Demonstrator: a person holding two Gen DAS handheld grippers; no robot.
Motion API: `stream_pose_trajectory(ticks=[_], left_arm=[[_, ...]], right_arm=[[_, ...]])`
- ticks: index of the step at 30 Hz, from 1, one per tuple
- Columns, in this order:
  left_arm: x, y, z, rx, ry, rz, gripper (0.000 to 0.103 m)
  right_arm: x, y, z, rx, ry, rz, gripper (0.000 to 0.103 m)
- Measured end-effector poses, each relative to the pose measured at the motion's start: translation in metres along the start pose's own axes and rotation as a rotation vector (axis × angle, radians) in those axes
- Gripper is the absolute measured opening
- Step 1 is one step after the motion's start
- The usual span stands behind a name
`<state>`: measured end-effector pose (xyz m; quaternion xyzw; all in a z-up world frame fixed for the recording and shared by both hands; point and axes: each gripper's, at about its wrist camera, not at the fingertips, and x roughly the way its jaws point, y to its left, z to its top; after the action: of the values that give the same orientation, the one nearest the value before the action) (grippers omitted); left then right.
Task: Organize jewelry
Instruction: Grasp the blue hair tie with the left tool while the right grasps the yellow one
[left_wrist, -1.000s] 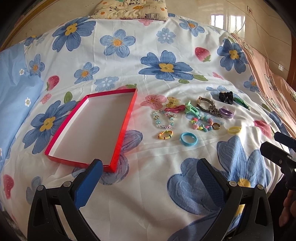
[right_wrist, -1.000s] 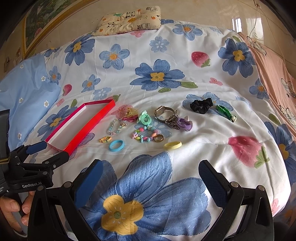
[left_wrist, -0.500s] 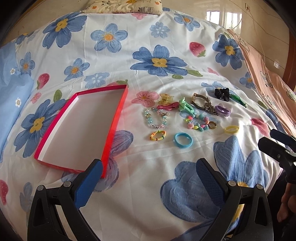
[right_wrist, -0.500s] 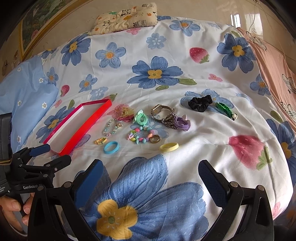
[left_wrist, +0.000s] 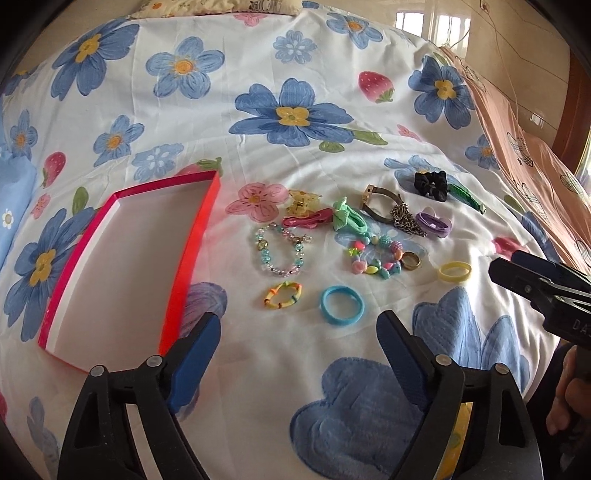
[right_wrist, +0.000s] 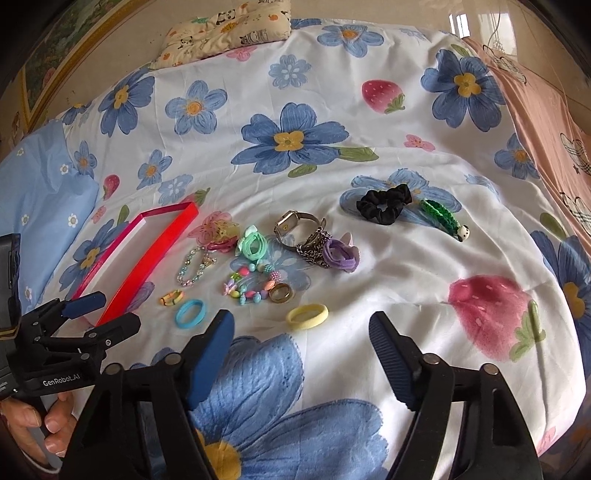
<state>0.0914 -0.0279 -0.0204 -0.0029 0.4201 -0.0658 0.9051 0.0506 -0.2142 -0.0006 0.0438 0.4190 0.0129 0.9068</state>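
Note:
An empty red-rimmed box (left_wrist: 188, 251) (right_wrist: 162, 243) lies on the flowered bedspread at the left. To its right lie several jewelry pieces: a blue ring band (left_wrist: 341, 305) (right_wrist: 189, 313), a yellow band (left_wrist: 454, 272) (right_wrist: 307, 316), a striped hair tie (left_wrist: 283, 295), a pale bead bracelet (left_wrist: 280, 251), a colourful bead bracelet (left_wrist: 373, 254) (right_wrist: 251, 284), a watch (right_wrist: 295, 223), a black scrunchie (right_wrist: 384, 203). My left gripper (left_wrist: 299, 354) is open and empty, just short of the blue band. My right gripper (right_wrist: 301, 347) is open and empty, just short of the yellow band.
A light blue pillow (right_wrist: 33, 206) lies at the left and a panda-print cushion (right_wrist: 225, 33) at the head of the bed. A peach cloth (right_wrist: 546, 110) runs along the right side. A green braided clip (right_wrist: 441, 216) lies by the scrunchie.
Both grippers have moved forward and down toward the jewelry, which now looks larger and nearer. Both stay open and nothing has been picked up.

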Motion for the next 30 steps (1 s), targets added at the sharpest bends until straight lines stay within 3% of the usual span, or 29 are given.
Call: stream_pose_trajectory(ticks=[2,11,13,16,18,21,30], left_arm=[[0.01,-0.002,0.004,0.004,0.017,-0.011,0.081],[0.06,-0.009,0.016,0.022,0.107,-0.05,0.079],[0.071,-0.008,0.015,0.019,0.128,-0.064,0.072],[0.08,-0.008,0.015,0.01,0.144,-0.076,0.049],[0.081,-0.006,0.016,0.007,0.143,-0.087,0.024],[0.081,-0.003,0.016,-0.005,0.137,-0.102,0.01],[0.045,0.017,0.008,-0.051,0.08,-0.112,0.006]], right_arm=[[0.007,-0.002,0.003,-0.004,0.015,-0.002,0.064],[0.049,-0.012,0.003,-0.003,0.128,-0.015,0.042],[0.057,-0.014,0.001,0.001,0.15,-0.013,0.038],[0.061,-0.017,-0.003,0.011,0.167,-0.007,0.023],[0.062,-0.018,-0.003,0.016,0.169,0.0,0.017],[0.059,-0.019,-0.002,0.029,0.16,0.016,0.008],[0.046,0.005,0.009,0.017,0.121,0.096,0.005]])
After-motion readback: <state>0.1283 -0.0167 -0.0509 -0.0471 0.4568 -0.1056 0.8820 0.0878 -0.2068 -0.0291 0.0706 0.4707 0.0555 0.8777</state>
